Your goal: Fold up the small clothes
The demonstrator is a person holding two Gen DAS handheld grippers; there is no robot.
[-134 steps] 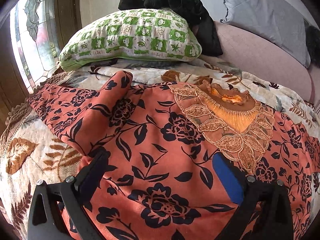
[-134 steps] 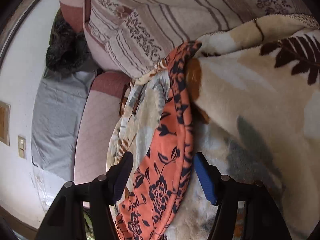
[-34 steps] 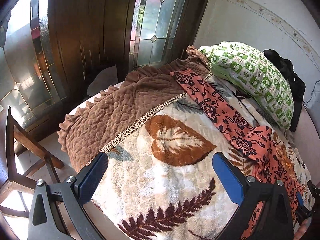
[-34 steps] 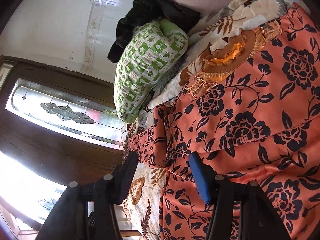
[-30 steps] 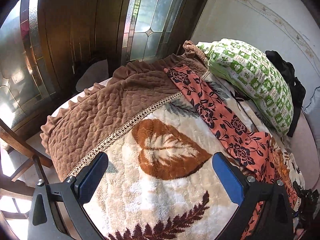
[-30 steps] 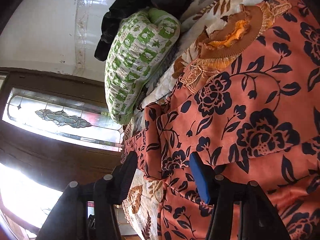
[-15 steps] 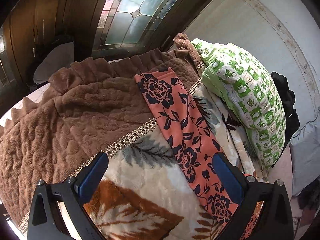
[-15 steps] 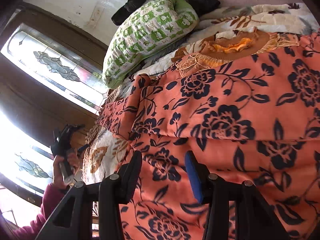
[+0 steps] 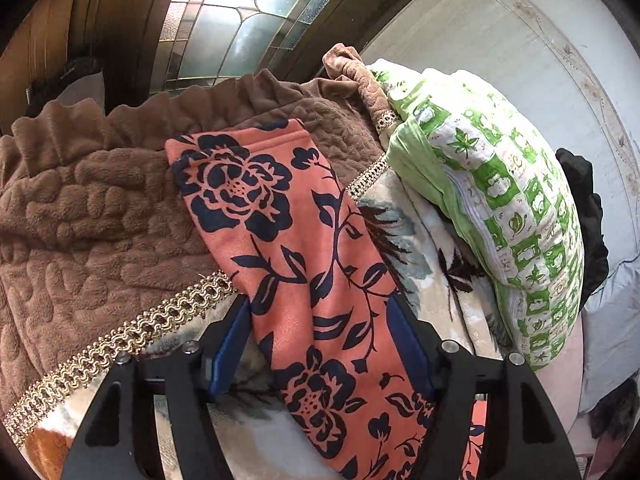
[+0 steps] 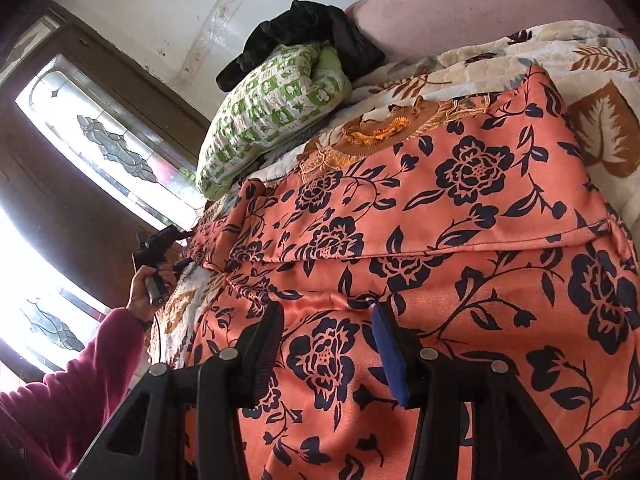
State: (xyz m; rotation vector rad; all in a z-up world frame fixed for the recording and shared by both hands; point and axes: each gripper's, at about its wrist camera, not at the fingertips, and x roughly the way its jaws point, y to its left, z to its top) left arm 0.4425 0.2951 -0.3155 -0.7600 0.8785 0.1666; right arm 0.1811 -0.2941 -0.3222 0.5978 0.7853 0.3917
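An orange garment with dark blue flowers (image 10: 460, 248) lies spread on the bed, its gold embroidered neckline (image 10: 384, 132) toward the pillow. Its long sleeve (image 9: 280, 232) stretches over the brown blanket edge. My left gripper (image 9: 320, 344) is open, its jaws on either side of the sleeve, close to the cloth. It also shows far left in the right wrist view (image 10: 160, 248), held by a hand. My right gripper (image 10: 326, 344) is open, its jaws low over the garment's body, near a fold line across it.
A green and white patterned pillow (image 9: 500, 200) lies beside the sleeve, with black clothing (image 10: 304, 36) behind it. A brown quilted blanket (image 9: 80, 220) with gold trim hangs over the bed edge. A stained-glass window (image 9: 248, 20) and dark wood frame stand behind.
My left gripper has moved in along the sleeve and its jaws have narrowed around it. My right gripper has shifted a little over the garment's body and stays open.
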